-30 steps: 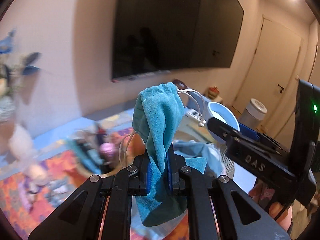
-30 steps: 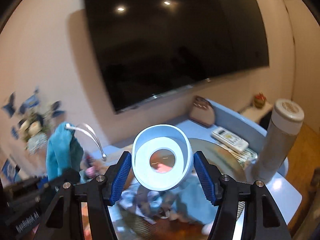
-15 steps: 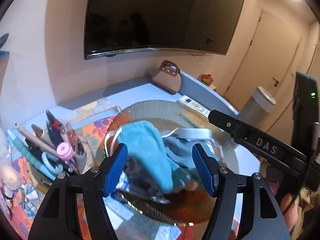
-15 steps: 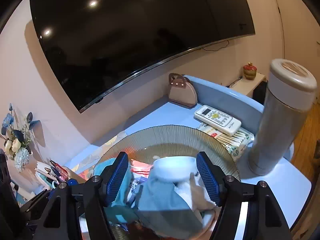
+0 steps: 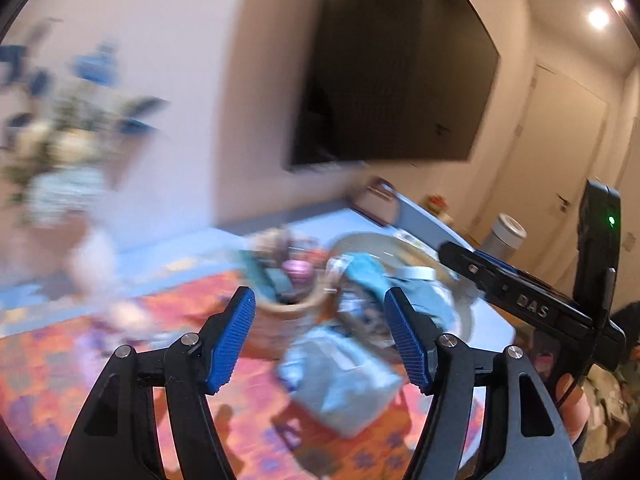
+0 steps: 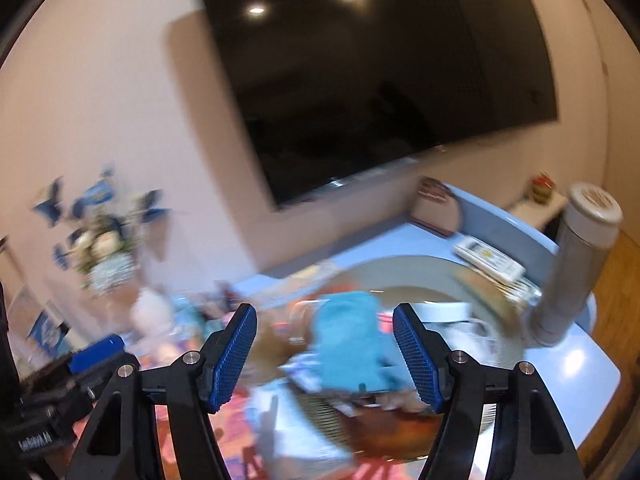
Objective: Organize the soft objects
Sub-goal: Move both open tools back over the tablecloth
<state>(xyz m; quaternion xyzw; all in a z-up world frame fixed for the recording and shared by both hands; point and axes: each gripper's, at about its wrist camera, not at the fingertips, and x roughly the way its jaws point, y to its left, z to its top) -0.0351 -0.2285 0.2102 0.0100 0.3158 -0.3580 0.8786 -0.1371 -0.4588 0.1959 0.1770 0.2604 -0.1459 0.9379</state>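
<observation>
Both views are motion-blurred. A teal drawstring pouch lies in the round ribbed glass bowl, beside a white tape roll and other cloth items. The pouch and the bowl also show in the left wrist view. My left gripper is open and empty, above a grey-blue packet on the patterned mat. My right gripper is open and empty, just short of the bowl. The right gripper's body shows at the right of the left wrist view.
A tall grey flask stands right of the bowl, with a white remote behind it. A basket of pens and small items sits left of the bowl. A flower vase stands at the far left. A TV hangs on the wall.
A second ago the left gripper held the teal pouch and the right held the tape roll. Both let go over the bowl. Both grippers have since pulled back and swung left.
</observation>
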